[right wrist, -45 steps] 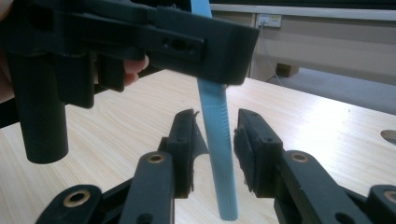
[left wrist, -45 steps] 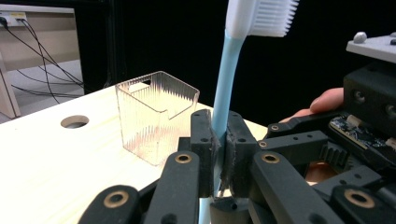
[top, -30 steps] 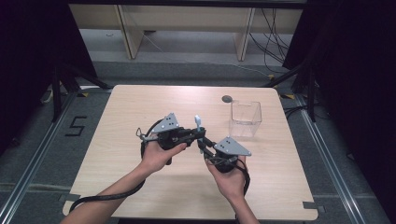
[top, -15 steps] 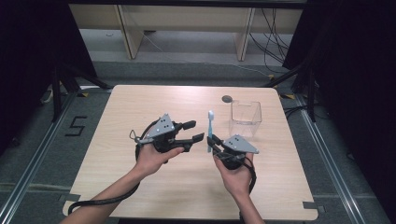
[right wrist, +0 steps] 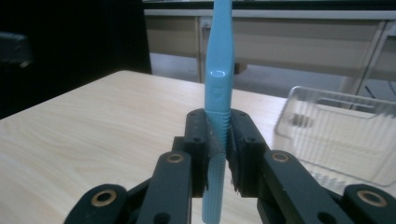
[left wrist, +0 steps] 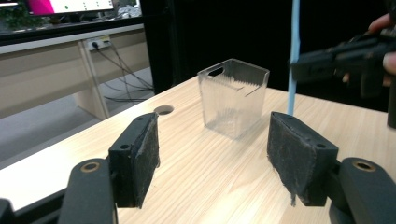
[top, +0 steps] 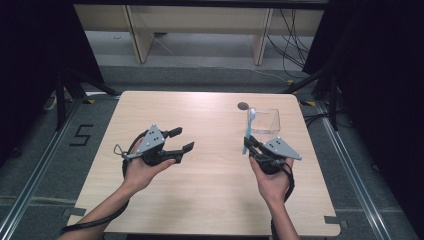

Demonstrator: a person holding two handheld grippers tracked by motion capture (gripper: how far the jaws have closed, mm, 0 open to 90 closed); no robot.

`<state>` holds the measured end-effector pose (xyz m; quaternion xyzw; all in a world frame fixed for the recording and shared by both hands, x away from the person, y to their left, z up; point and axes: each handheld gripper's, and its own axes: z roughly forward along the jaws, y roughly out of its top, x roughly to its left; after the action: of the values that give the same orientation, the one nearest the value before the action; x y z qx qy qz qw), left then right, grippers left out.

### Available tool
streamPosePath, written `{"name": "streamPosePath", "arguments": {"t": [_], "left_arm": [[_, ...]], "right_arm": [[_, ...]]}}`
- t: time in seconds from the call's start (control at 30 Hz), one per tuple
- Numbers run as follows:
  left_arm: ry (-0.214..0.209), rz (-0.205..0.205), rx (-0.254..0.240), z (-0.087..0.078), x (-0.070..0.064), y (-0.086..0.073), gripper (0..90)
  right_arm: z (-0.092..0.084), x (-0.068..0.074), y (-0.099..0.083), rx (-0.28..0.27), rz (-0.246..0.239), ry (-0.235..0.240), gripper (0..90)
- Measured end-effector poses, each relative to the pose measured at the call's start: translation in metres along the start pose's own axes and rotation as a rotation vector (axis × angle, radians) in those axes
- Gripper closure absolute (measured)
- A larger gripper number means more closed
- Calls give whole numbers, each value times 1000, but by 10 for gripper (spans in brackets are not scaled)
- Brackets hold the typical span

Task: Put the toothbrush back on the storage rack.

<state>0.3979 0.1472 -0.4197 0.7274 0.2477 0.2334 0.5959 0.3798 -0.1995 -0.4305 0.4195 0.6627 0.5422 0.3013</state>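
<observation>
A blue toothbrush is held upright, clamped tight in the right gripper. The left gripper is spread wide, nothing gripped.

Grey floor, black curtains, pale wooden bench behind.

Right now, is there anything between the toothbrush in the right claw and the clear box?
Nothing visible. The right claw holds the toothbrush upright just before the box; only bare table lies between them.
</observation>
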Motion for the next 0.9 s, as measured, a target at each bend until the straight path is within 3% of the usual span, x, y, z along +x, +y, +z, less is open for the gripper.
{"name": "streamPosePath", "arguments": {"t": [0.17,0.23,0.33,0.73,0.77,0.83,0.9], "left_arm": [[21,-16,-1,-13,5,-10,332],[29,-14,7,-17,7,-13,332],[50,-28,17,-23,13,-22,329],[107,-64,34,-40,25,-42,326],[107,-64,34,-40,25,-42,326],[117,-72,37,-42,28,-47,325],[124,-76,38,-44,29,-49,325]], "right_arm": [[-6,-12,7,-17,15,-46,790],[-6,-13,7,-29,28,-41,790],[-8,-22,12,-20,13,-71,790],[-6,-39,16,-43,14,-113,790],[-6,-38,17,-36,37,-118,790],[-5,-43,18,-49,8,-123,790],[-5,-46,19,-53,8,-122,789]]}}
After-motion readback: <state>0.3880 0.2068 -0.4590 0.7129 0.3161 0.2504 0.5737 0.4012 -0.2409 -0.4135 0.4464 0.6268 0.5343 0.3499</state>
